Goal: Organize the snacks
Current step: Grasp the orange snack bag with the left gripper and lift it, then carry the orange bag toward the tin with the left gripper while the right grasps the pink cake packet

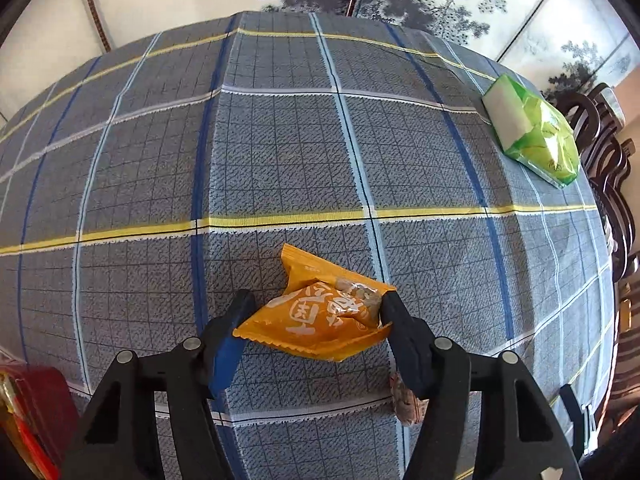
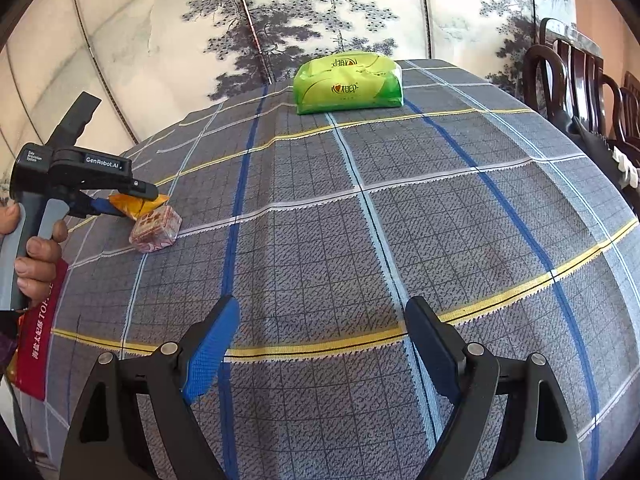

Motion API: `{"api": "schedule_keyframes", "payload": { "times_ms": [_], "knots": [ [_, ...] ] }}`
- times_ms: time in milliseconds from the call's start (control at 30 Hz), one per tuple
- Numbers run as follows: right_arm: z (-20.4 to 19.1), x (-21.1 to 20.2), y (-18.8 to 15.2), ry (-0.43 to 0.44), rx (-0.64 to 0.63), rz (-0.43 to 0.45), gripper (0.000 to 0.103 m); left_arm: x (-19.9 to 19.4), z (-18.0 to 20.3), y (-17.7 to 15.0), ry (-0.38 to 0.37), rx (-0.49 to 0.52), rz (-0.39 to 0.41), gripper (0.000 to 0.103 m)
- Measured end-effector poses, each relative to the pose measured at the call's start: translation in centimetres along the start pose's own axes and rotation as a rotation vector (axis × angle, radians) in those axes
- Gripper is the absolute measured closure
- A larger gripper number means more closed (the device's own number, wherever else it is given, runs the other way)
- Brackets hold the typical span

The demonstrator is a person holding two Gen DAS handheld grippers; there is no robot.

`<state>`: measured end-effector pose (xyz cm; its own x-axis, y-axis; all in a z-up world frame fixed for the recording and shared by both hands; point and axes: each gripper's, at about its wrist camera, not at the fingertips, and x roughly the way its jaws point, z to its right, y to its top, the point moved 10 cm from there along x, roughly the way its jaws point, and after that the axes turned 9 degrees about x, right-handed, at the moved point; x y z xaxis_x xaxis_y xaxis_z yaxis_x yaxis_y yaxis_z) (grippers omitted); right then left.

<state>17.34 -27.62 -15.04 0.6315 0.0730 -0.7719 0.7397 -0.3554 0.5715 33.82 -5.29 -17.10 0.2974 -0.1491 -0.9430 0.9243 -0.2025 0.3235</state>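
Orange snack packet [image 1: 320,316] sits clamped in the left tool [image 1: 316,312] (right tool [image 2: 322,332] spread over bare plaid cloth [image 2: 400,208]).

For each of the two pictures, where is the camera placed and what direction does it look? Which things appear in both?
Left wrist: sits on the left gripper, looks along its fingers at the orange snack it grips; only the fingers show.
Right wrist: sits on the open right gripper, looks across the table; the person's left hand shows.
Shared: orange snack, pink snack, green pack, table.
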Motion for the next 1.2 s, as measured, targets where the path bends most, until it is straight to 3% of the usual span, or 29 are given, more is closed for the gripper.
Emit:
{"api": "schedule_keyframes", "payload": {
  "times_ms": [33,67,100,200,467,733,1100,1167,1200],
  "knots": [
    [0.0,0.0,0.0,-0.001,0.001,0.000,0.018,-0.3,0.1,-0.3,0.007,0.009,0.016,0.052],
    [0.0,0.0,0.0,-0.002,0.003,0.000,0.018,-0.9,0.1,-0.7,0.003,0.009,0.030,0.066],
    [0.1,0.0,0.0,-0.003,0.004,0.001,0.018,-1.5,0.1,-1.3,0.001,-0.003,0.037,0.069],
    [0.2,0.0,0.1,-0.003,0.006,0.001,0.018,-3.6,0.1,-3.9,-0.054,-0.044,0.065,0.068],
    [-1.0,0.2,-0.2,-0.031,-0.062,-0.014,0.018,-10.2,-1.2,-10.1,-0.042,-0.055,0.141,0.068],
    [-10.5,0.7,0.8,0.096,-0.218,-0.002,0.016,-15.1,-1.9,-13.5,-0.016,-0.016,0.218,0.068],
    [-16.1,6.6,2.0,0.067,-0.236,-0.070,0.016,-19.0,-4.8,-15.6,0.037,-0.030,0.297,0.068],
    [-16.3,7.6,2.0,0.051,-0.231,-0.087,0.020,-19.6,-5.5,-15.9,0.042,-0.041,0.307,0.068],
    [-16.3,8.0,2.0,0.047,-0.230,-0.093,0.041,-20.0,-6.0,-16.1,0.046,-0.047,0.311,0.068]
  ]
}}
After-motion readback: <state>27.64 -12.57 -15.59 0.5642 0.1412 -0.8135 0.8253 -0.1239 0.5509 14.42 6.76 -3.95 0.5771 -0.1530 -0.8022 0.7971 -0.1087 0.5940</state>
